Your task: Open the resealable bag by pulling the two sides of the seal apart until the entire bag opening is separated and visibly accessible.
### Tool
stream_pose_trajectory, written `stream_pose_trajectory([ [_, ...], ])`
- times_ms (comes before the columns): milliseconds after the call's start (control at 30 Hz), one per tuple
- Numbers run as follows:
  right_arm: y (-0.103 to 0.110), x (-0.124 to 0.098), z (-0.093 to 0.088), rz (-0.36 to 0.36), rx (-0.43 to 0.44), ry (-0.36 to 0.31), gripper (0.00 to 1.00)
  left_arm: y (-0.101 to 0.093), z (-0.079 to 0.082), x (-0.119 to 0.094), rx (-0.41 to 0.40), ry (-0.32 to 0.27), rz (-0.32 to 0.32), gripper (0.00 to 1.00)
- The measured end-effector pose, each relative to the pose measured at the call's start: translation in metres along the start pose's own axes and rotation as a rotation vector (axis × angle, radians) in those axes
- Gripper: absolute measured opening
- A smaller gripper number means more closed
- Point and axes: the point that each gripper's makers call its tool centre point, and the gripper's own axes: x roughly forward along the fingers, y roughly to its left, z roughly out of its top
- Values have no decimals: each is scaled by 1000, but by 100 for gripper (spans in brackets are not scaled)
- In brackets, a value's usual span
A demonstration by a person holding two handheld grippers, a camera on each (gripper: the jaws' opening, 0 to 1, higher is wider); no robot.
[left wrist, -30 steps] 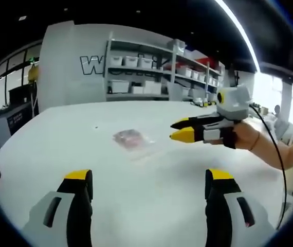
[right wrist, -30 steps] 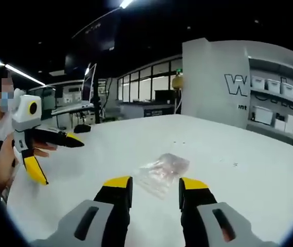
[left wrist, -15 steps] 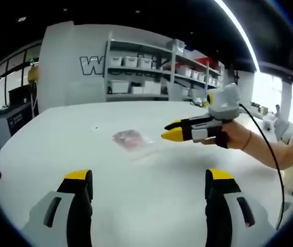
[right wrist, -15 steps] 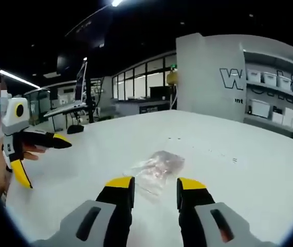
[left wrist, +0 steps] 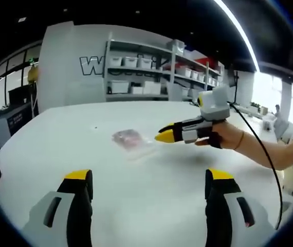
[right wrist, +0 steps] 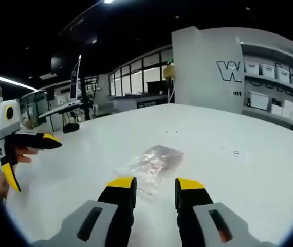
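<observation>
A clear resealable bag point(left wrist: 131, 140) with reddish contents lies flat on the white table point(left wrist: 151, 206). My left gripper point(left wrist: 149, 177) hangs well short of it, jaws spread wide with nothing between them. The right gripper point(left wrist: 163, 137) reaches in from the right, held by a hand, its yellow tips just beside the bag's right edge. In the right gripper view, the bag point(right wrist: 151, 161) lies just beyond my right gripper point(right wrist: 155, 184), whose jaws stand open with a narrow gap and hold nothing. The left gripper point(right wrist: 37, 165) shows at the left, wide open.
Shelves with white bins point(left wrist: 136, 72) stand behind the table against a wall with large lettering. Desks and a monitor point(right wrist: 79, 98) sit beyond the table's far side. A cable point(left wrist: 270, 154) trails from the right gripper along the person's forearm.
The right gripper has moved in toward the bag, so its tips are now at the bag's edge, and its jaws have narrowed a little. The left gripper has stayed put.
</observation>
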Motion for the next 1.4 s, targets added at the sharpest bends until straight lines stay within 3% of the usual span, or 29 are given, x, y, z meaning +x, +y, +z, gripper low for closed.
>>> stream_pose_trajectory([
  [167, 1, 6, -5, 21, 49, 12, 27, 0, -1, -1, 0, 3, 1, 90],
  [900, -2, 23, -8, -9, -1, 40, 22, 2, -2, -1, -5, 4, 0, 90],
  [1167, -4, 38, -16, -16, -74, 84, 13, 1, -3, 0, -7, 6, -7, 90],
  [1400, 0, 41, -16, -5, -74, 87, 5, 4, -4, -2, -13, 4, -3, 90],
])
